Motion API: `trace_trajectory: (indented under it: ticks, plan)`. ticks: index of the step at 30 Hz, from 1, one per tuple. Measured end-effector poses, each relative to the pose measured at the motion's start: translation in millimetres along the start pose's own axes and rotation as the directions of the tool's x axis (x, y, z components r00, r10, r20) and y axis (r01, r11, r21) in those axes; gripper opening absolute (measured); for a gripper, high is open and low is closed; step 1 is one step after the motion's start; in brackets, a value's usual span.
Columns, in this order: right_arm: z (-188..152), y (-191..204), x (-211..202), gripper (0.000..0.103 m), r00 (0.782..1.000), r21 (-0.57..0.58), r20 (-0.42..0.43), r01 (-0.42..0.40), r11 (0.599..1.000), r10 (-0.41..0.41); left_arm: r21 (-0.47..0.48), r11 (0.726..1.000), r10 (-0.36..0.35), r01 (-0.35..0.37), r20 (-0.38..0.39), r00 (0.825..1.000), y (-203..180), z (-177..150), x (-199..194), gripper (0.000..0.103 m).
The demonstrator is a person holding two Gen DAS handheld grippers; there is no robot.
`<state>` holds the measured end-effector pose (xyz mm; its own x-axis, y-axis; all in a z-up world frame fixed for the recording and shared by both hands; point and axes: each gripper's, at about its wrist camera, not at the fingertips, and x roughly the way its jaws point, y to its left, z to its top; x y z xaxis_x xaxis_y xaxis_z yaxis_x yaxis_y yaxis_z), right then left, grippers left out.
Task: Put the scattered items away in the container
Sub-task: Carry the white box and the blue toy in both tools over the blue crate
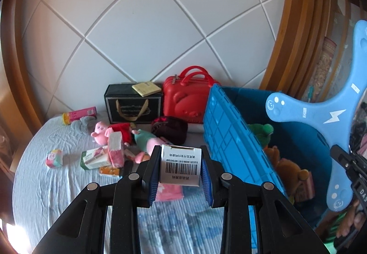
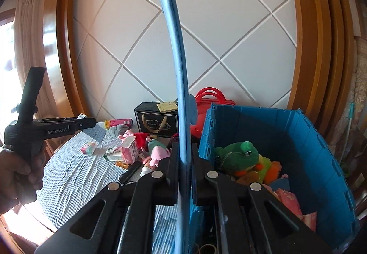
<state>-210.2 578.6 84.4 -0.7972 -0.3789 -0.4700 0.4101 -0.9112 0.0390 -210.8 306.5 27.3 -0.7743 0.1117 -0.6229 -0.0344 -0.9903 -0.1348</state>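
Observation:
In the left wrist view my left gripper (image 1: 180, 169) is shut on a small white box with a barcode (image 1: 180, 165), held above the bed just left of the blue crate (image 1: 229, 134). My right gripper (image 2: 184, 155) is shut on a blue three-armed boomerang (image 2: 181, 93), seen edge-on beside the crate's near wall (image 2: 206, 130). The same boomerang (image 1: 330, 114) hangs flat-faced over the crate in the left view, with the right gripper (image 1: 339, 155) below it. A green frog plush (image 2: 240, 157) and other soft toys lie inside the crate.
On the striped sheet (image 1: 57, 185) lie a pink pig plush (image 1: 101, 131), a pink carton (image 1: 115, 150), a green-white box (image 1: 94, 158) and a small pastel box (image 1: 54, 157). A black gift box (image 1: 133, 105) and red case (image 1: 183, 102) stand against the padded headboard. A hand (image 2: 18, 169) holds the left gripper (image 2: 90, 122).

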Motion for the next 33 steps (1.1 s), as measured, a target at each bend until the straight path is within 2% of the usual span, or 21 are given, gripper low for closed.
trace_trajectory:
  ticks: [6,11,19,23,27,33]
  plan:
    - [-7.0,-44.1,-11.2,0.008,0.997,0.039,-0.009,0.073,0.997,-0.073,0.066,0.994,-0.086,0.086,-0.002,0.996,-57.7,12.1,16.0,0.031]
    - [-10.1,-78.9,-17.9,0.008,0.993,0.077,-0.017,0.116,0.99,-0.115,0.121,0.977,-0.172,0.174,-0.027,0.985,-112.5,10.5,26.1,0.031]
    - [-12.2,-122.4,-24.6,0.008,0.983,0.11,-0.036,0.185,0.977,-0.182,0.228,0.919,-0.311,0.323,-0.087,0.946,-202.7,-6.0,33.6,0.031]
    - [-14.3,-141.8,-22.7,0.008,0.975,0.11,-0.066,0.218,0.97,-0.212,0.263,0.888,-0.361,0.377,-0.107,0.926,-234.8,-12.9,36.1,0.031]
    - [-14.0,-160.0,-13.6,0.008,0.97,0.101,-0.094,0.235,0.967,-0.226,0.273,0.863,-0.404,0.425,-0.131,0.905,-257.2,-19.1,41.3,0.031]
    - [-5.2,-181.3,-3.5,0.008,0.967,0.095,-0.091,0.246,0.965,-0.238,0.276,0.846,-0.423,0.455,-0.171,0.89,-277.0,-28.9,49.4,0.031]
